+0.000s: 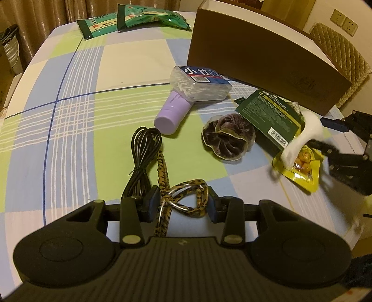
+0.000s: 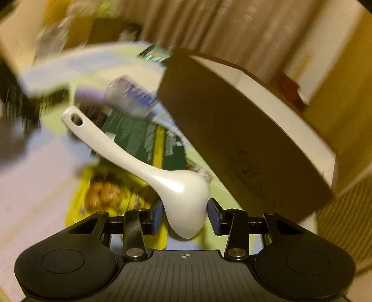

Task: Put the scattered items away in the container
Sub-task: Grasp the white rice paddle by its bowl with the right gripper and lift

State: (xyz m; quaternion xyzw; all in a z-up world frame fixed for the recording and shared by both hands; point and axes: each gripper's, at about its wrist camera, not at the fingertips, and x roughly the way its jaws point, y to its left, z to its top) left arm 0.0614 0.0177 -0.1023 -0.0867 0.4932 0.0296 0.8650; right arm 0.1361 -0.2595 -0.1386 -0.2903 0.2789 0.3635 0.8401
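My left gripper [image 1: 182, 204] is shut on a leopard-print hair band [image 1: 186, 197], low over the checked tablecloth [image 1: 69, 93]. My right gripper [image 2: 184, 215] is shut on the bowl of a white ceramic spoon [image 2: 144, 167], held above the table; the spoon also shows blurred in the left wrist view [image 1: 304, 137]. The brown cardboard box [image 1: 260, 58] stands at the back right and looms close on the right in the right wrist view [image 2: 232, 139]. On the cloth lie a purple tube [image 1: 172, 113], a clear cotton-swab box [image 1: 200, 83], a dark velvet scrunchie [image 1: 229, 139], a green packet [image 1: 269, 116] and a yellow snack pouch [image 1: 300, 169].
A coiled black cable [image 1: 141, 160] lies just ahead of my left gripper. Two green snack bags [image 1: 134, 21] lie at the far edge. A quilted chair [image 1: 341, 48] stands behind the box. The right wrist view is motion-blurred.
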